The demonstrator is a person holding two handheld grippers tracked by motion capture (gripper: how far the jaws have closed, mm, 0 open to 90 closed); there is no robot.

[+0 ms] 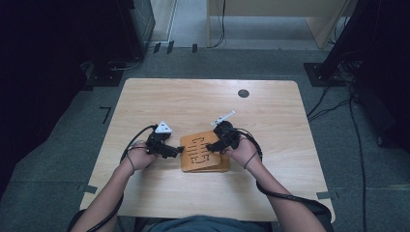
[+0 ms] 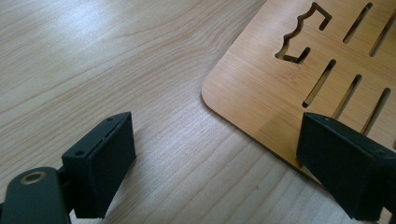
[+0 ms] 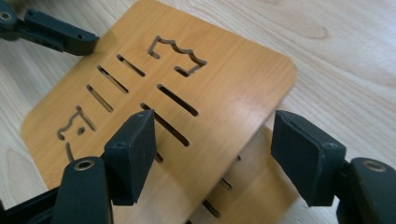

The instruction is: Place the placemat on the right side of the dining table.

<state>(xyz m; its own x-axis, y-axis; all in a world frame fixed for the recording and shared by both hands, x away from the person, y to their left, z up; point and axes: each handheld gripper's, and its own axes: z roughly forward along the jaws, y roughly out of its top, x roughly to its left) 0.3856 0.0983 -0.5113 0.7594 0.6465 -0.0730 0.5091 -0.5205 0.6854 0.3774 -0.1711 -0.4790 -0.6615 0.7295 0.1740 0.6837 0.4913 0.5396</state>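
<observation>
**Two spread grippers flank a slotted bamboo board at mid-table**

Nearest the camera in the high view, the person's two forearms come up from the bottom edge, each trailed by a black cable. The left hand [image 1: 138,157] holds the left gripper [image 1: 177,151], which carries a grey three-cornered plate on top and points rightward at the left edge of the slotted bamboo board [image 1: 203,152]. The right hand [image 1: 244,151] holds the right gripper [image 1: 212,147] over the board's right part.

The board lies on the wooden table [image 1: 270,121], a little nearer the person than the table's middle. A second wooden board [image 3: 254,186] of like colour lies under it, sticking out along one side.

In the left gripper view the jaws stand wide apart and grasp nothing: one hangs over bare table, the other over the board's [image 2: 261,88] rim, near a rounded corner. In the right gripper view the jaws are likewise spread and empty, with the board's [image 3: 233,88] edge between them; whether they touch it I cannot tell. The top board bears long narrow slots and two shaped cutouts. The left gripper's jaw reaches its far corner.

Farther off, a dark round grommet [image 1: 243,93] sits near the table's far edge. Beyond lie grey floor and cables.
</observation>
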